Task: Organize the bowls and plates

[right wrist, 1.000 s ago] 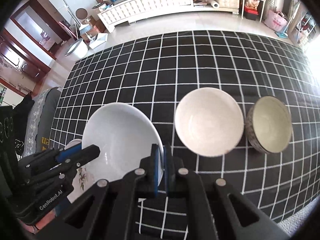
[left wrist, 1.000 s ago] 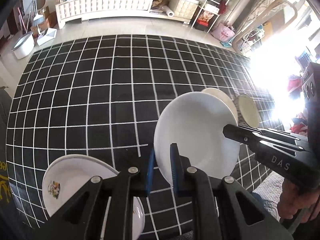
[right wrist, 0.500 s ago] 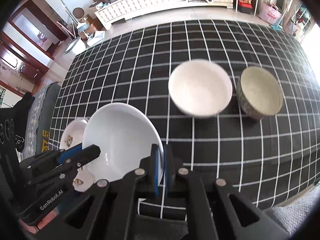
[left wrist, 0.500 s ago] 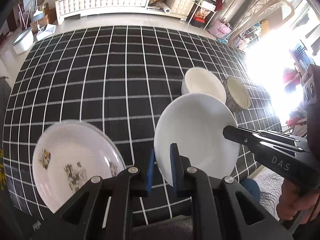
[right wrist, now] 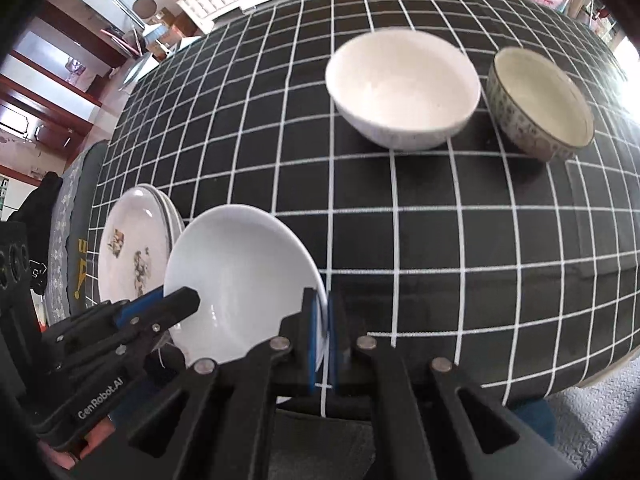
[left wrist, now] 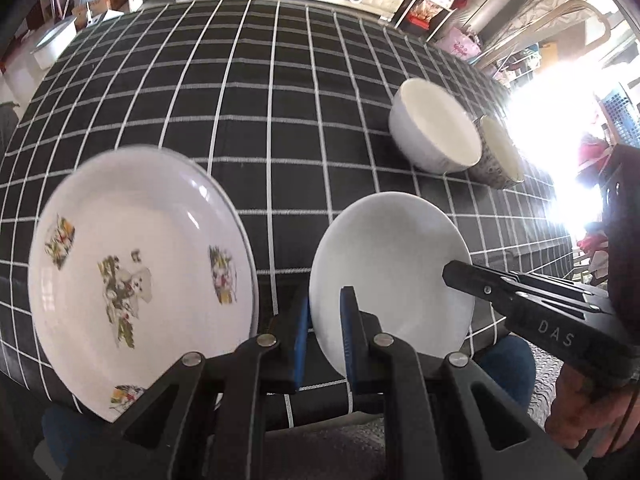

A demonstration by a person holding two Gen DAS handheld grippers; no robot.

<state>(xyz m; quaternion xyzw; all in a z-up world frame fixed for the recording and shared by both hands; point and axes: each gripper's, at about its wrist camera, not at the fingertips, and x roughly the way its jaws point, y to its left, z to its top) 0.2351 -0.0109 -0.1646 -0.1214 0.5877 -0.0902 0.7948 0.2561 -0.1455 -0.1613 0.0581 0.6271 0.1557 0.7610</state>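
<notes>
While both jaws pinch the white plate (left wrist: 394, 264), their bodies read "DAS" and "GenRobot.AI".

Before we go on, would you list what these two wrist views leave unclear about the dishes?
- Stack size under the patterned white plate: right wrist view shows only rim edges, partly behind the plain white plate; count unclear.
- Patterned plate's near edge: left wrist view, hidden by the left claw.
- Its printed motifs: motion-blurred.
- Dark speckled bowl: left wrist view, partly behind the white bowl and washed out by glare.
</notes>
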